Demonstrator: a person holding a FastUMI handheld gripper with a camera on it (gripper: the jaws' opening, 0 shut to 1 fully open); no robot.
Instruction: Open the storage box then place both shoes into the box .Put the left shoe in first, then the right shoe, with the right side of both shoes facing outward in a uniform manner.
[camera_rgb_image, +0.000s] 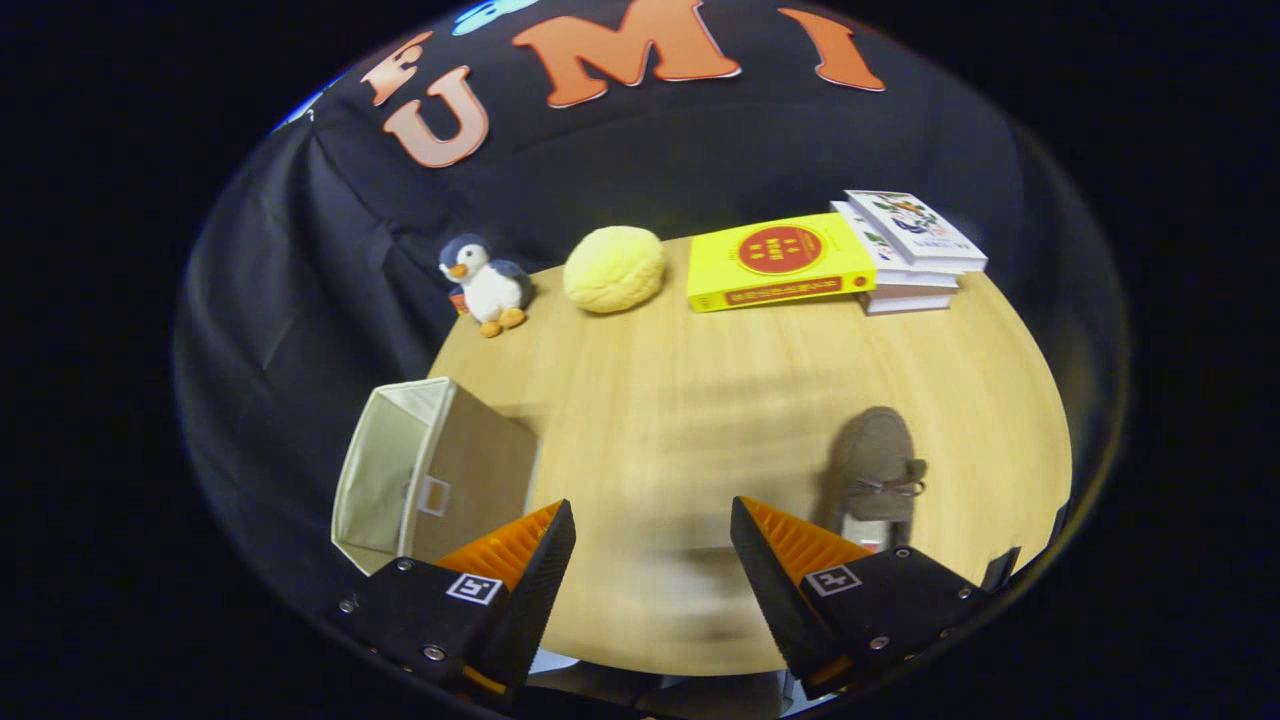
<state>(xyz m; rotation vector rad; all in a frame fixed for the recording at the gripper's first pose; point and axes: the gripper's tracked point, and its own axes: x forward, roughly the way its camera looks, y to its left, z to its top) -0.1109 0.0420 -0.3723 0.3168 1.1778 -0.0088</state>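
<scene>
Gripper view: gripper (652, 530) hangs over the wooden table (700, 400), fingers spread wide, nothing btwn them, just bare tabletop w/ some blur. Storage box (430, 470) sits at the table's edge just beyond the left finger, tipped on its side, its open mouth facing away from the shoe; can't tell if anything's inside yet. One brown shoe (875, 465) lies just ahead of the right finger, toe pointing away, laces toward the gripper. Far side of the table: penguin plush (487, 283), yellow ball (614, 268), yellow book (778, 262) and a stack of books (908, 250), all well apart from the action. Looks like shoe pickup is the step in hand. Next move prob needs a swing right, straddle the shoe, close on it, then carry across to the box w/ right side outward.
</scene>
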